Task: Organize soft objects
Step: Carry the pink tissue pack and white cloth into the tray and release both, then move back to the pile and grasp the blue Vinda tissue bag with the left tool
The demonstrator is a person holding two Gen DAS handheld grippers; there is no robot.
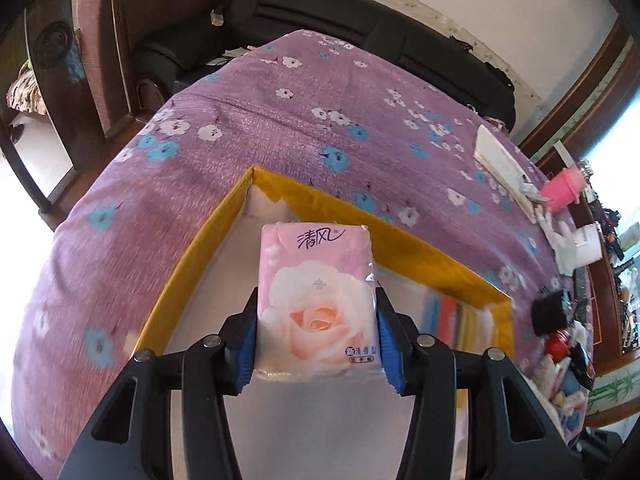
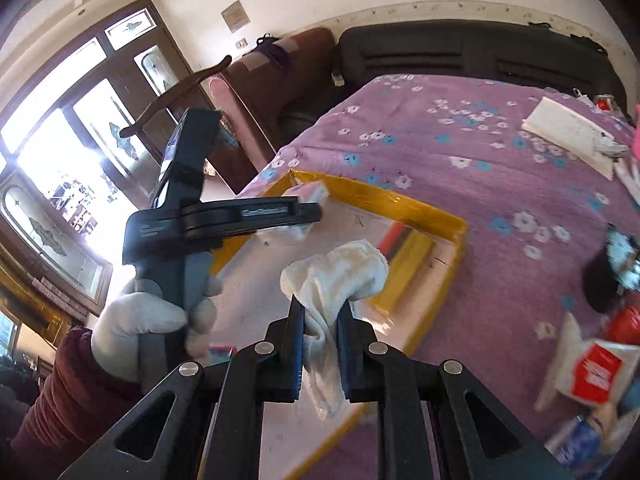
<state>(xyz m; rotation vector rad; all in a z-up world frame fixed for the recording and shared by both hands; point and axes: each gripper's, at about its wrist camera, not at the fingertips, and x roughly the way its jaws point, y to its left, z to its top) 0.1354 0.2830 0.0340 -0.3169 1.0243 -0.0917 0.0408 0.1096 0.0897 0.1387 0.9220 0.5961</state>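
Seen along the left gripper, a pink tissue pack stands clamped at its lower half between the blue pads, held above a yellow-rimmed box that sits on the flowered purple bedspread. Only the pack's lower sides are pinched (its wrapper looks slick), so it could probably tip forward or slide out during a quick swing and land on the bedspread rather than inside. Coloured items already lie at the box's right end, and dropping onto them might leave the pack lying crooked.

From the right wrist view, the right gripper is squeezed tight on a bunched white cloth, which bulges above the pads and trails below them, over the box's white floor. A trailing end may well snag on the pads at release. The left gripper, carried by a white-gloved hand, reaches over the same box just ahead, so the two tools risk knocking together if both lower at once.
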